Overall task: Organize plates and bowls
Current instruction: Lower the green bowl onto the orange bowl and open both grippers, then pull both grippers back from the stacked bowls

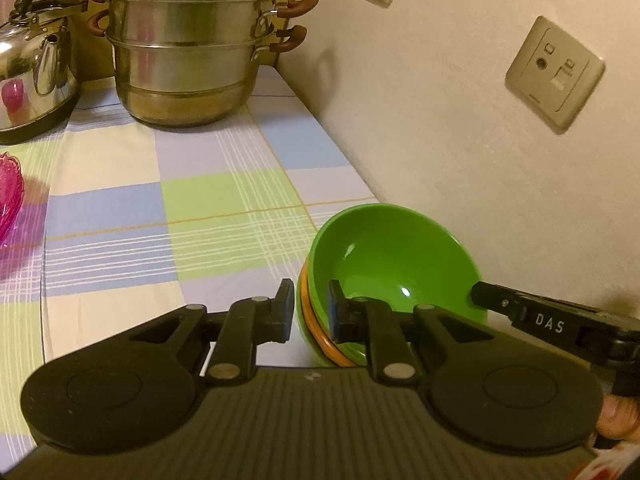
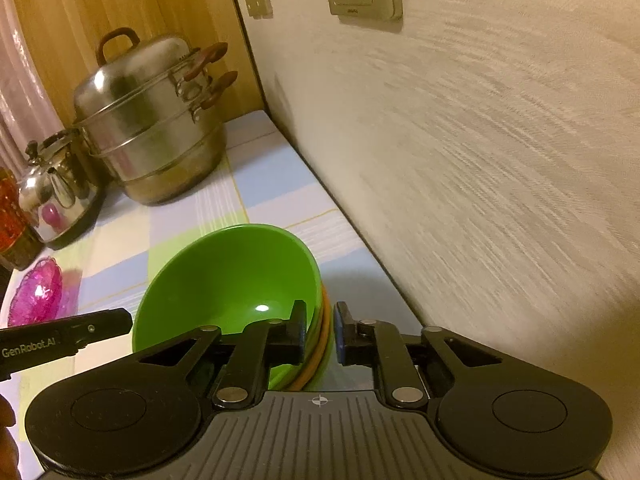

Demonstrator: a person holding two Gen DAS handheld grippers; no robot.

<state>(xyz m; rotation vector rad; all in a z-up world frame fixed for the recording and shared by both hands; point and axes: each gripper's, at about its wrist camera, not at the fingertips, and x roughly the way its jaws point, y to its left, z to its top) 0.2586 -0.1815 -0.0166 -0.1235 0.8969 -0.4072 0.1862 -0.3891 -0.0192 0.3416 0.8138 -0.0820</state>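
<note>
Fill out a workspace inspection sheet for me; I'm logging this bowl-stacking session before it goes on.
Surface: checked tablecloth over a table set against the wall.
Job's things: nested bowl stack, green on top, orange rim beneath, near the wall.
Clutter: steel steamer pot, kettle, pink glass dish, a red container at the far edge.
Grippers: left gripper shut on the stack's rim; right gripper shut on the opposite rim.
Cables: nothing seen.
Surroundings: textured wall with sockets; wooden panel behind the pot.
</note>
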